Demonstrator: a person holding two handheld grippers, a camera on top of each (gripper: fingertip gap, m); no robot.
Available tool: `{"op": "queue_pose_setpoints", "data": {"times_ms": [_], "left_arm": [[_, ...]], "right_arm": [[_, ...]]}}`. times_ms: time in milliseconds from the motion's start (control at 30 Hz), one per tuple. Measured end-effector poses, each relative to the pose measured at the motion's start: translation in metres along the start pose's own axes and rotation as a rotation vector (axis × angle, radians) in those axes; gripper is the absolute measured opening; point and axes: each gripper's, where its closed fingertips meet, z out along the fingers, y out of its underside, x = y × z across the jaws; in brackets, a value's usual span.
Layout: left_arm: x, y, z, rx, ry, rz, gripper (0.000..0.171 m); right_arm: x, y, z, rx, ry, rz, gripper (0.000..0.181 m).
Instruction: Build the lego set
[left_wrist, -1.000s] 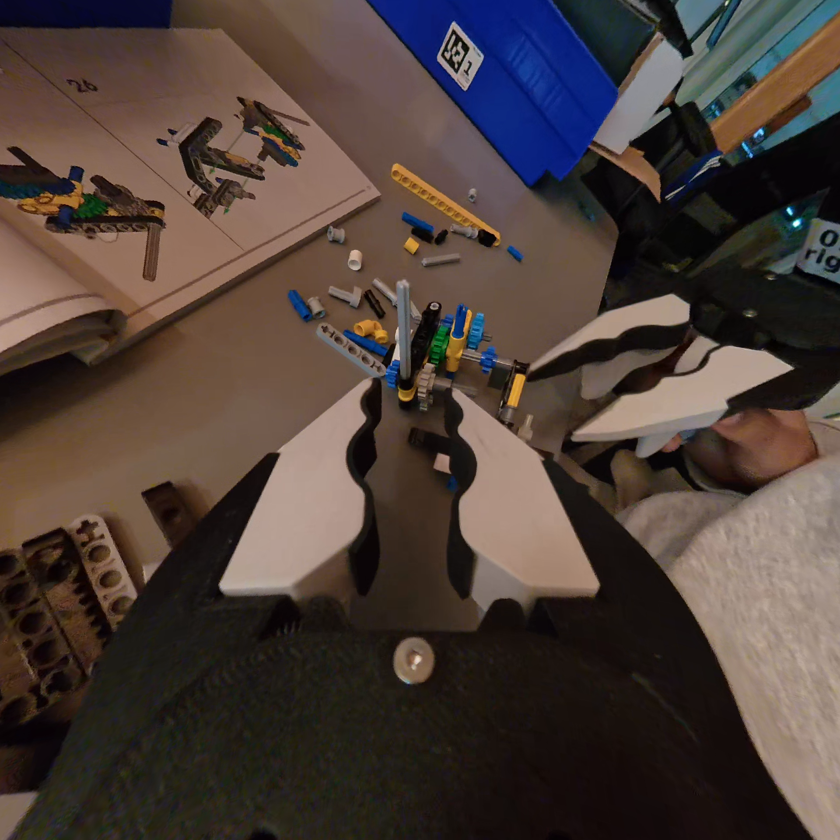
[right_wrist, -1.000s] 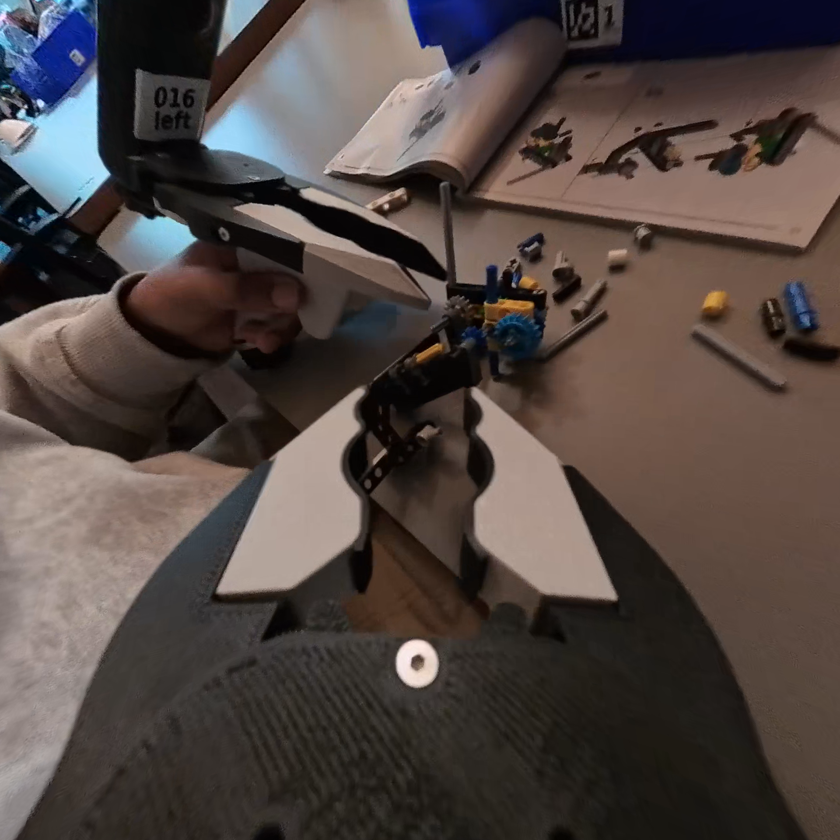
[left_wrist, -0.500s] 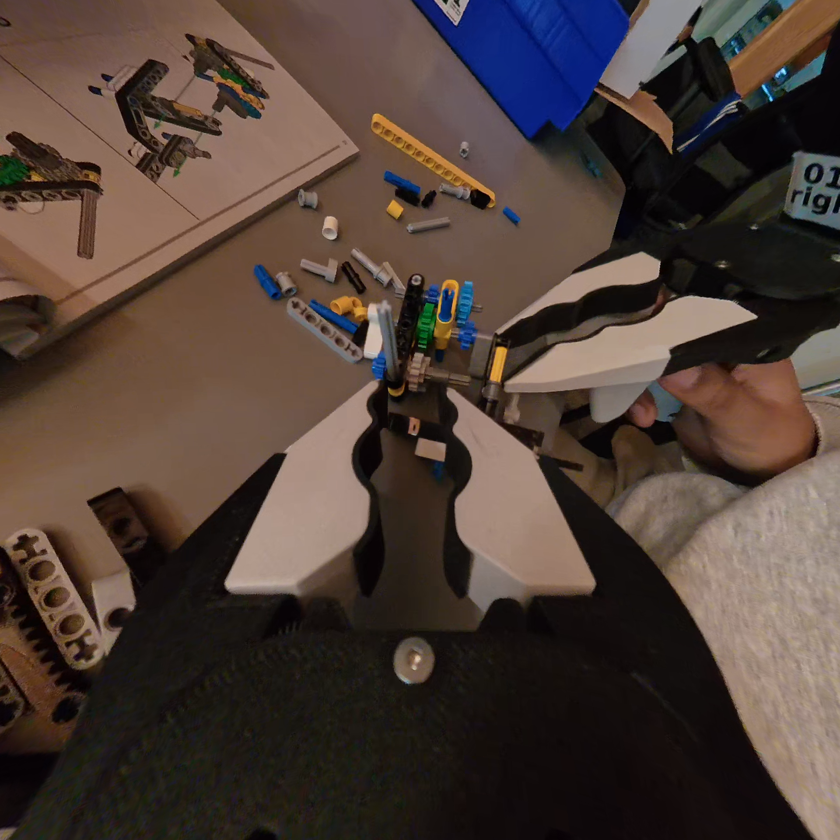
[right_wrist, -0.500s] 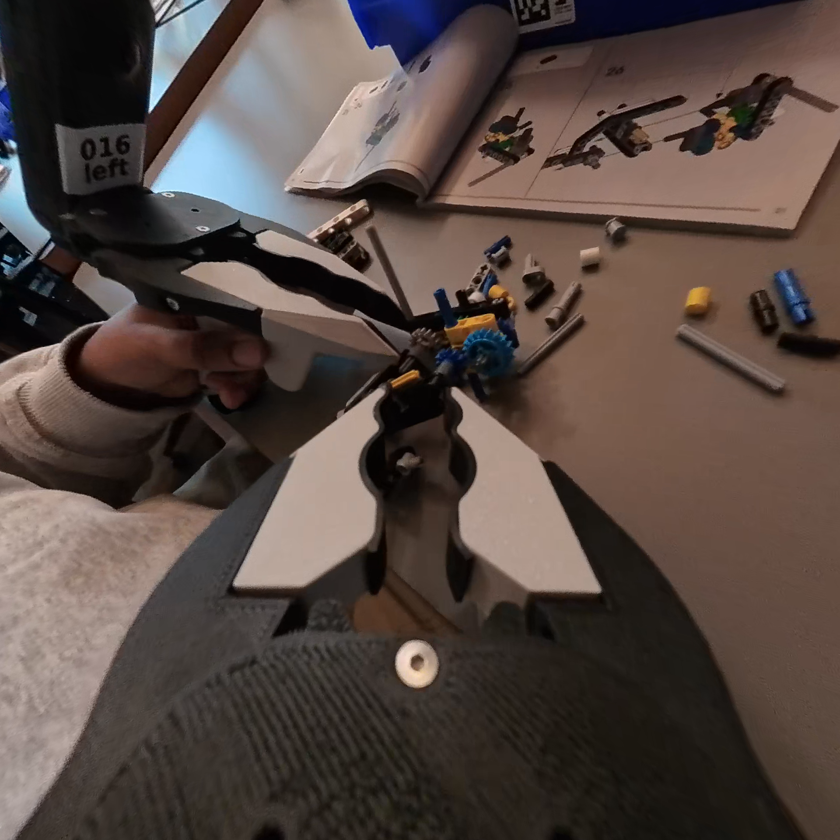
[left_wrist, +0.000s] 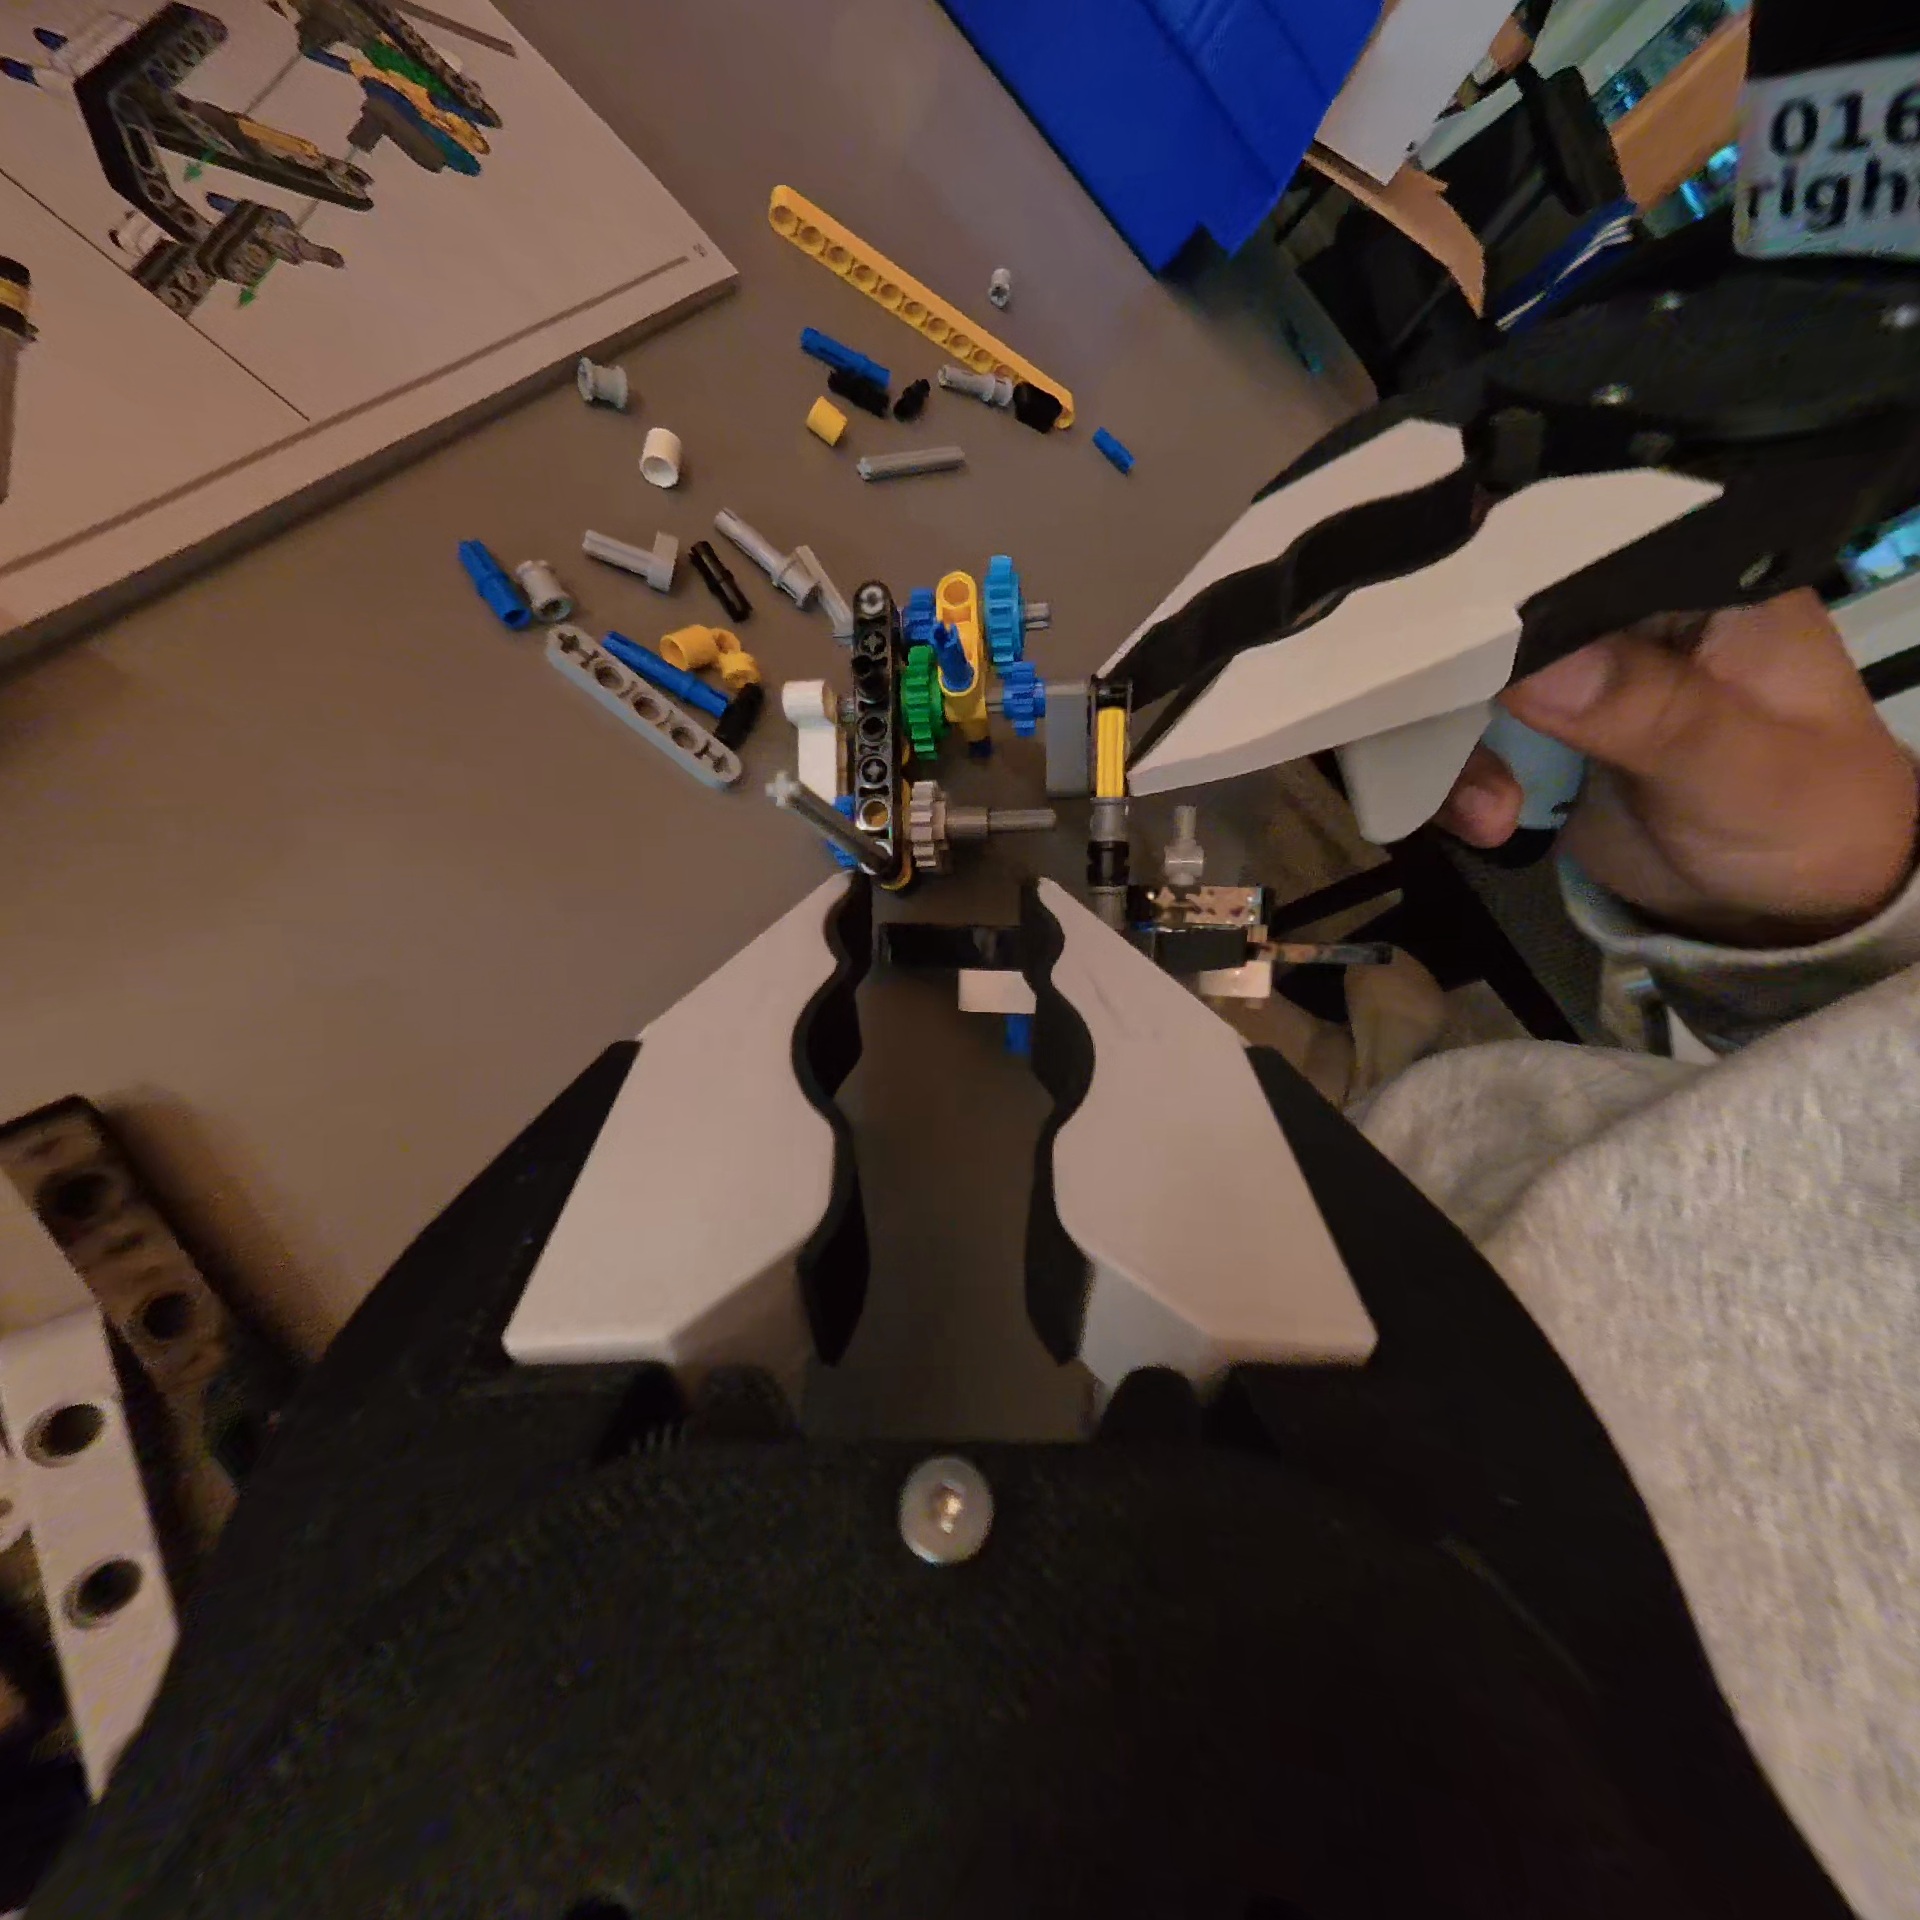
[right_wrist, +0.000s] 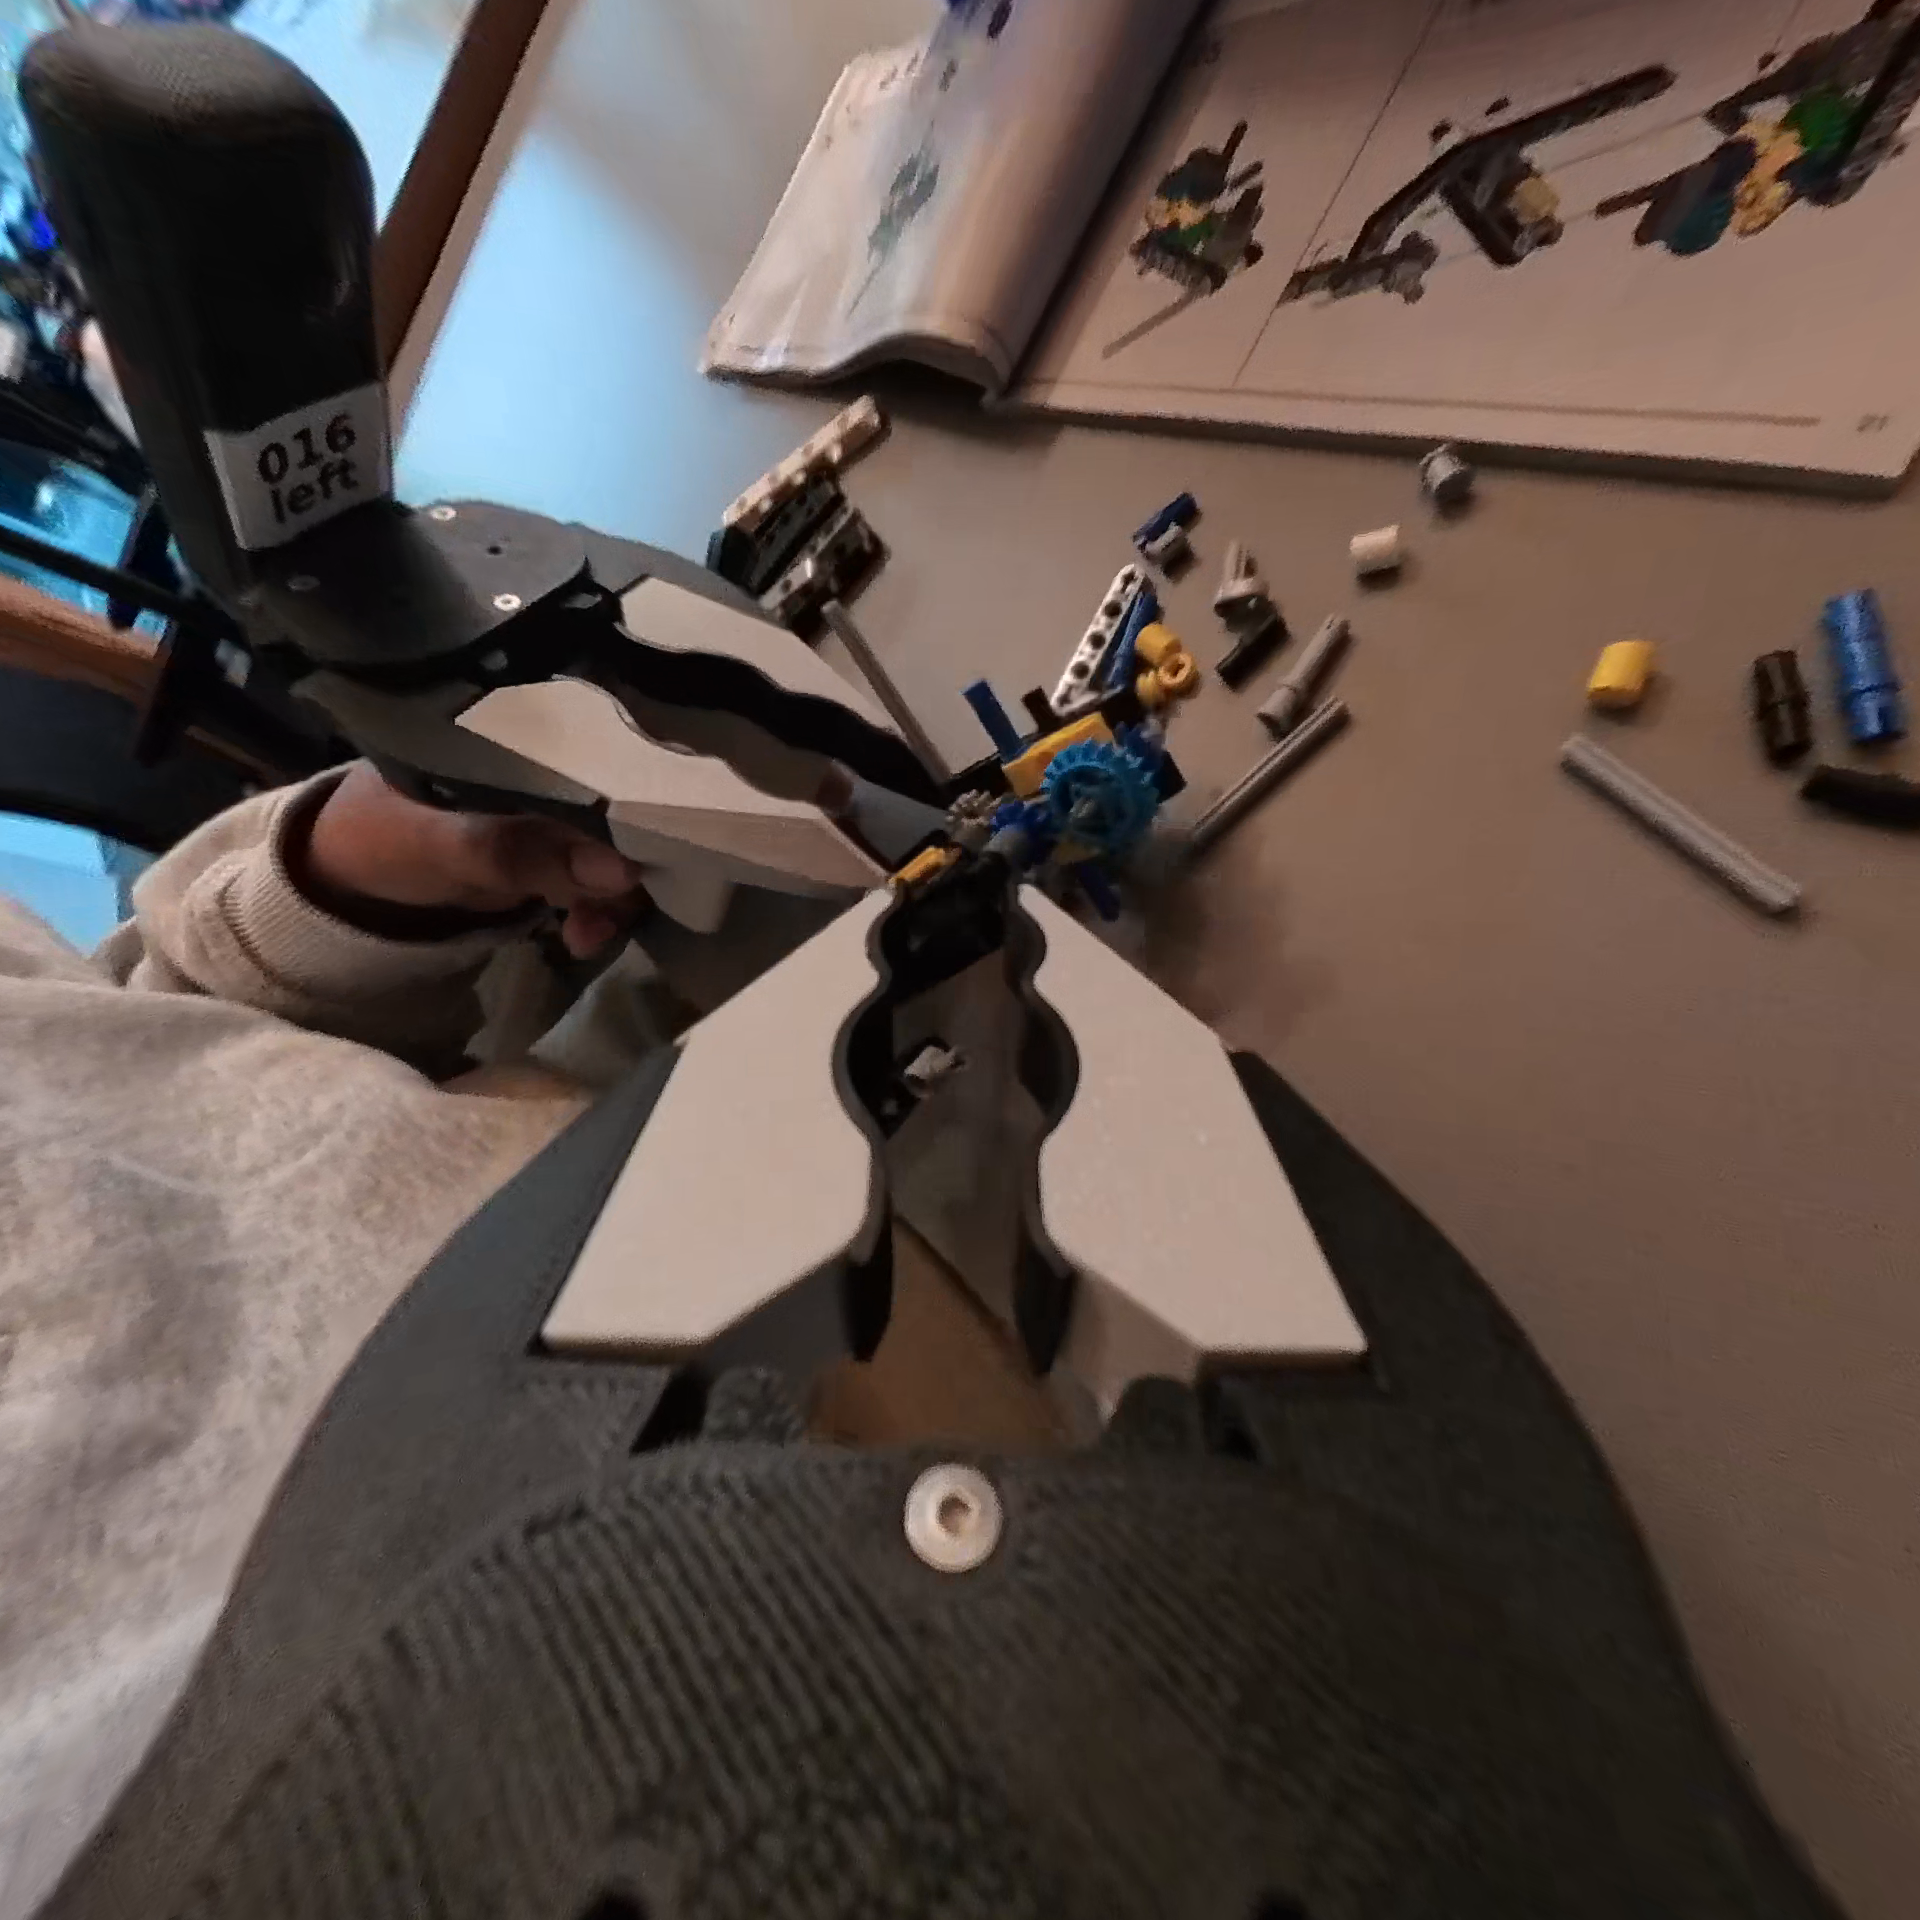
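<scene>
The lego assembly (left_wrist: 935, 707) is a black holed beam with blue, green and grey gears and yellow parts, held just above the table. A grey axle (left_wrist: 826, 821) sticks out of it and leans left. My left gripper (left_wrist: 945, 883) stands at a narrow gap with a black part of the assembly between its pads. It also shows in the right wrist view (right_wrist: 904, 821), tips at the assembly's near end. My right gripper (right_wrist: 953, 909) is shut on the assembly's black frame (right_wrist: 940, 925), just behind the blue gear (right_wrist: 1086, 795). In the left wrist view its tips (left_wrist: 1117, 727) clamp beside a yellow part.
An open instruction booklet (left_wrist: 312, 260) lies at the back. Loose parts are scattered ahead: a long yellow beam (left_wrist: 914, 301), a grey beam (left_wrist: 644, 707), a grey axle (right_wrist: 1678, 836) and a blue pin (right_wrist: 1860, 665). Dark and white beams (left_wrist: 83, 1351) lie left. A blue bin (left_wrist: 1174, 104) stands behind. Less than 4 cm separates the two grippers' tips.
My right gripper has narrowed onto the black frame and moved up it towards the gears. The grey axle has tipped from upright to leaning left. Both grippers have come closer together.
</scene>
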Motion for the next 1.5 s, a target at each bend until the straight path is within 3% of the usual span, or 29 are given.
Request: {"op": "queue_pose_setpoints", "data": {"times_ms": [200, 367, 667, 900, 1233, 1500], "left_arm": [[0.022, 0.006, -0.002, 0.014, 0.145, -0.102, 0.029], [0.032, 0.011, -0.008, 0.028, 0.221, -0.174, 0.026], [0.019, 0.010, -0.024, 0.057, 0.245, -0.234, 0.030], [0.011, 0.002, -0.032, 0.103, 0.241, -0.249, 0.028], [-0.017, -0.007, -0.039, 0.178, 0.033, -0.177, 0.027], [-0.019, -0.008, -0.037, 0.197, -0.032, -0.139, 0.029]], "right_arm": [[-0.003, 0.003, -0.011, -0.292, -0.064, -0.002, 0.015], [0.001, 0.001, -0.001, -0.489, -0.072, -0.008, 0.014], [0.004, -0.006, 0.018, -0.645, -0.048, -0.041, 0.017], [0.001, -0.012, 0.011, -0.473, -0.086, 0.025, 0.029], [-0.005, -0.009, 0.002, 0.080, 0.090, -0.052, 0.040], [-0.002, 0.009, 0.008, 0.109, 0.333, -0.274, 0.062]]}}
